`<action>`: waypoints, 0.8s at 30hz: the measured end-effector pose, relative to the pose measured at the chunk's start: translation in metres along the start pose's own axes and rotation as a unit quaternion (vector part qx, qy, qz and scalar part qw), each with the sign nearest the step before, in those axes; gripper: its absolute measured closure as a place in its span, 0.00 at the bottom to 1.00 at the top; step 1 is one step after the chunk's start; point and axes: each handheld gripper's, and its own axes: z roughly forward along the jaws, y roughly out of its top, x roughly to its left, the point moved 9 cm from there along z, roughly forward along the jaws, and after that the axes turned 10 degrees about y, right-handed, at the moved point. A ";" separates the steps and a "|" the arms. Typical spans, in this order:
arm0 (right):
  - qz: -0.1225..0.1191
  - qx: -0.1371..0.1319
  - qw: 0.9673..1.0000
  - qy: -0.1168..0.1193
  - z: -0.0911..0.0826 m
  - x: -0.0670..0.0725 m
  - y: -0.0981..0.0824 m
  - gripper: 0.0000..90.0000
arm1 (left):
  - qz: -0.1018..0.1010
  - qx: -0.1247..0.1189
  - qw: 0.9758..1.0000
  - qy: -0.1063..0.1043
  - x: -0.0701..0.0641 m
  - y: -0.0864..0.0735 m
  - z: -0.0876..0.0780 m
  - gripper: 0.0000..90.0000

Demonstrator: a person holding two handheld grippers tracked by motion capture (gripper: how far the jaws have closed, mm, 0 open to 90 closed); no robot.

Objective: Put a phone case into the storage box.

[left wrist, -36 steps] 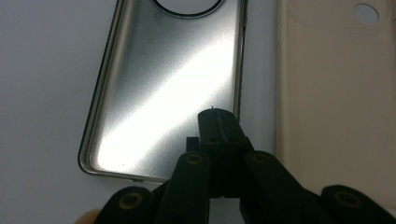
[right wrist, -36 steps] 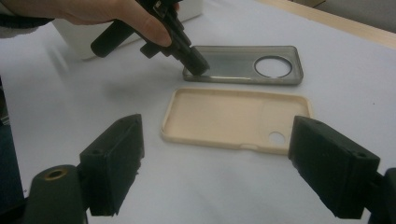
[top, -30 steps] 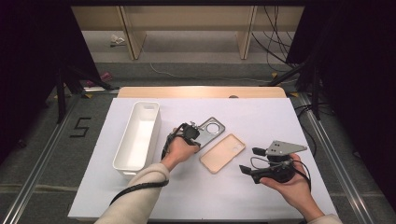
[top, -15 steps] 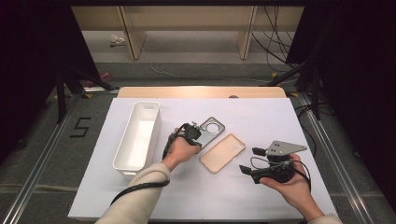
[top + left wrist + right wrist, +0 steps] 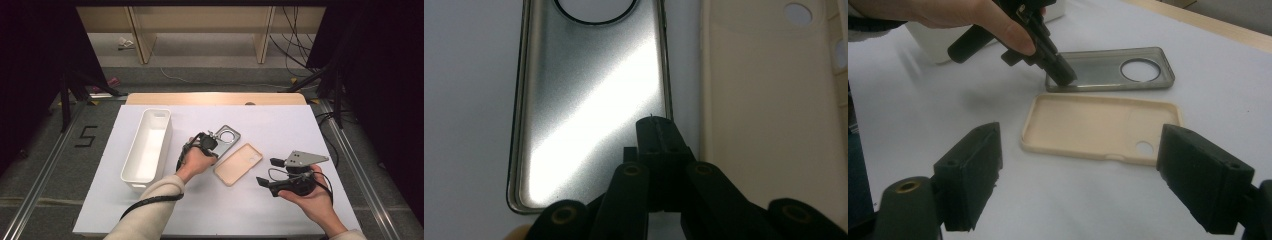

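Observation:
A grey translucent phone case point(image 5: 228, 136) point(image 5: 589, 100) point(image 5: 1108, 67) with a round camera hole lies flat on the white table. A beige phone case point(image 5: 239, 163) point(image 5: 769, 110) point(image 5: 1098, 127) lies beside it, hollow side up. My left gripper point(image 5: 214, 148) point(image 5: 655, 127) point(image 5: 1064, 74) points down at the grey case. Its jaws are shut together on the case's long rim, the side next to the beige case. My right gripper point(image 5: 269, 171) point(image 5: 1078, 185) rests in a hand to the right, open and empty. It faces the beige case from a short way off.
A long white bin point(image 5: 163, 137), empty inside, stands left of the cases. The white table cover point(image 5: 280, 125) has bare room behind and in front of the cases. A wooden strip point(image 5: 215, 98) runs along the far edge.

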 end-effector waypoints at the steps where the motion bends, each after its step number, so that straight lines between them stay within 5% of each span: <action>1: 0.000 0.000 1.000 0.000 0.000 0.000 0.000 0.21 | 0.000 0.000 1.000 0.000 0.000 0.000 0.000 1.00; 24: 0.000 0.000 1.000 0.000 0.000 0.000 0.000 0.21 | 0.000 0.000 1.000 -0.002 -0.005 0.004 0.002 1.00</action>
